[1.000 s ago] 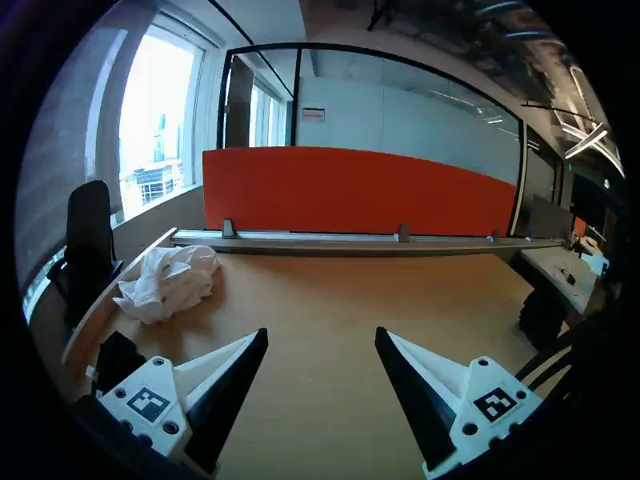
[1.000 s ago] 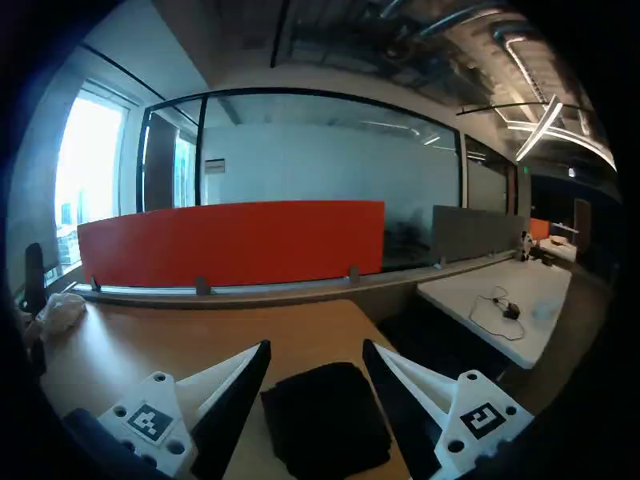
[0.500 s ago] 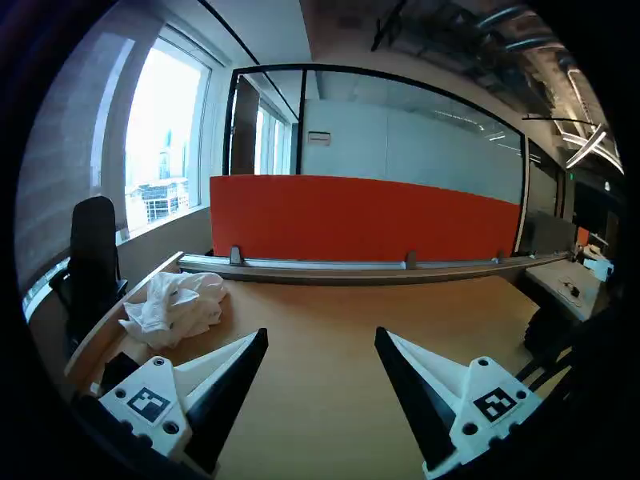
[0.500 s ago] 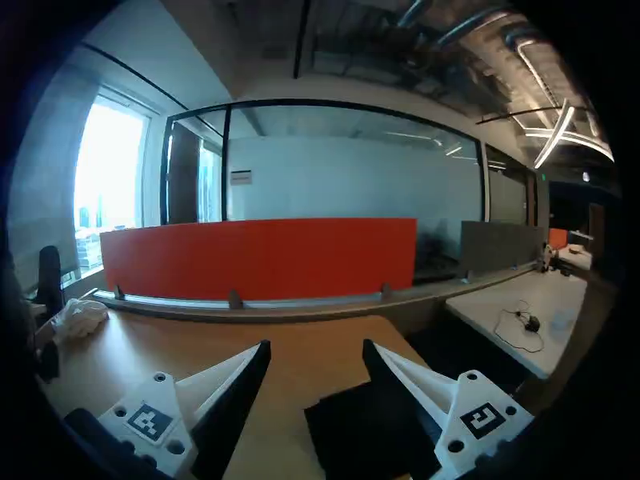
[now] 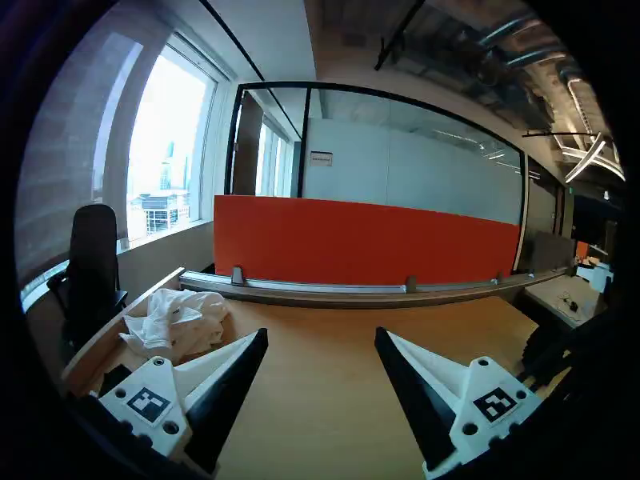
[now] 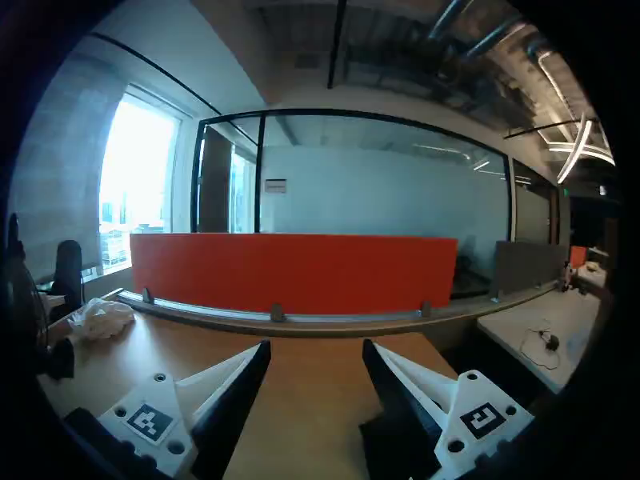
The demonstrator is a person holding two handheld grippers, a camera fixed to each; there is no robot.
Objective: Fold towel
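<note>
White towel point(image 5: 180, 320) lies near spread left hand-held gripper point(image 5: 320, 332), black cloth point(image 6: 382, 448) beneath spread right hand-held gripper point(image 6: 315, 346).

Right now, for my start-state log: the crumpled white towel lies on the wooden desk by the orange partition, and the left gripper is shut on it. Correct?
No. The left gripper view shows the left gripper open and empty, well short of the crumpled white towel, which does lie on the wooden desk by the orange partition.
</note>
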